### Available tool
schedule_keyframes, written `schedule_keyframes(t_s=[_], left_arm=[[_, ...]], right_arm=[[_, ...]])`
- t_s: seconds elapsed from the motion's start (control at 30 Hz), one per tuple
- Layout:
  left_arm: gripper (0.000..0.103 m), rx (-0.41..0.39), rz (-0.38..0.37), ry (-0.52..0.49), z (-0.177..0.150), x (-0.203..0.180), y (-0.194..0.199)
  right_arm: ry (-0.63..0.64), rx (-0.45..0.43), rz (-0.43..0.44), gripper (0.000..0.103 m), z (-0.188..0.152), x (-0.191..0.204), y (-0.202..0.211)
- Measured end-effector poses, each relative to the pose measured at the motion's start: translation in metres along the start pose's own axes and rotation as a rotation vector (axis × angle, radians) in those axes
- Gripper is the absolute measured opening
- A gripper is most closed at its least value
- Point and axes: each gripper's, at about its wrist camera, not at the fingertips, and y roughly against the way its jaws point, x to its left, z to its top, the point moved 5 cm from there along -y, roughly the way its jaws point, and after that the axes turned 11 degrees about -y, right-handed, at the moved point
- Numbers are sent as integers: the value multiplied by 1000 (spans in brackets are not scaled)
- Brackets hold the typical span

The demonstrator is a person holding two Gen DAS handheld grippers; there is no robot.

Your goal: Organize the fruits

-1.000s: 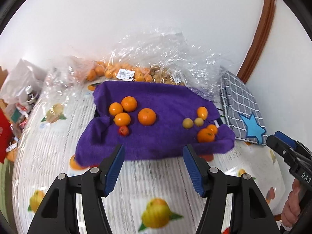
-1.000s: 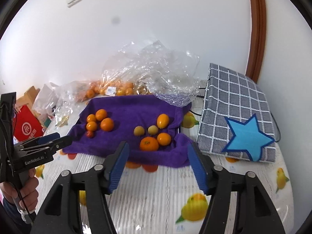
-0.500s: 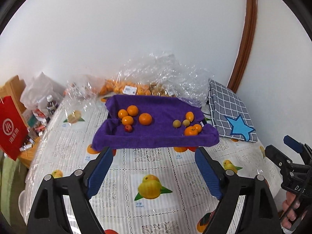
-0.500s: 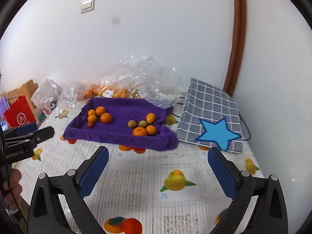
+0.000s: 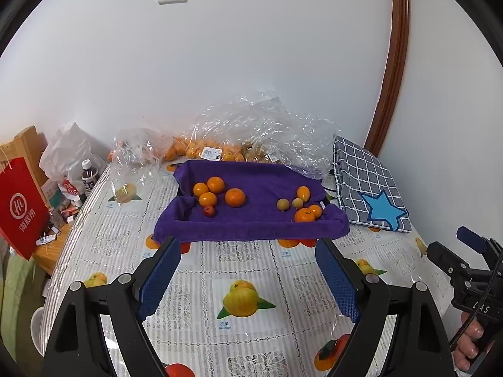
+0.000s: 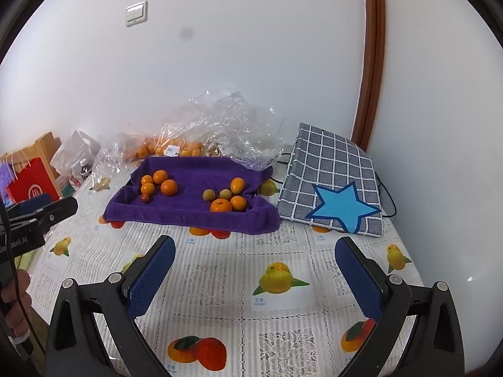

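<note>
L gripper (image 5: 248, 275): fingers wide apart, nothing between, over bare counter (image 5: 251, 260) short of the tray.
R gripper (image 6: 254, 275): fingers wide apart, empty, same spot on its side.
Purple towel tray (image 6: 188, 210): mid counter, beyond both grippers.
Fruit L group (image 5: 217, 193): 4 oranges + 1 small red one, tray's left part.
Fruit R group (image 5: 300, 205): 3 orange + 2 pale yellow-green, tray's right part.
Checked bag (image 6: 333, 182): just right of tray.
Plastic bags (image 5: 251, 132): behind tray, by wall.
</note>
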Motion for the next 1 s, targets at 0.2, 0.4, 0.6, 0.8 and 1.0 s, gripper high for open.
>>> schedule_keyframes(t_s=[0.2,0.4,0.6,0.8,1.0], left_arm=[[87,-3,3,-7,0,-2,0],[87,-5,3,-15,2,-4,1],[87,-9,5,-15,3,-4,1],[87,-10,4,-12,2,-4,2],[87,-12,3,-13,3,-4,2]], right_arm=[[-11,2,-2,100,-1,-1,1],[-25,4,-9,100,-2,-5,2],[-27,0,-10,100,-2,-7,3],[-27,1,-9,100,-2,-7,3],[-27,1,-13,100,-3,-7,4]])
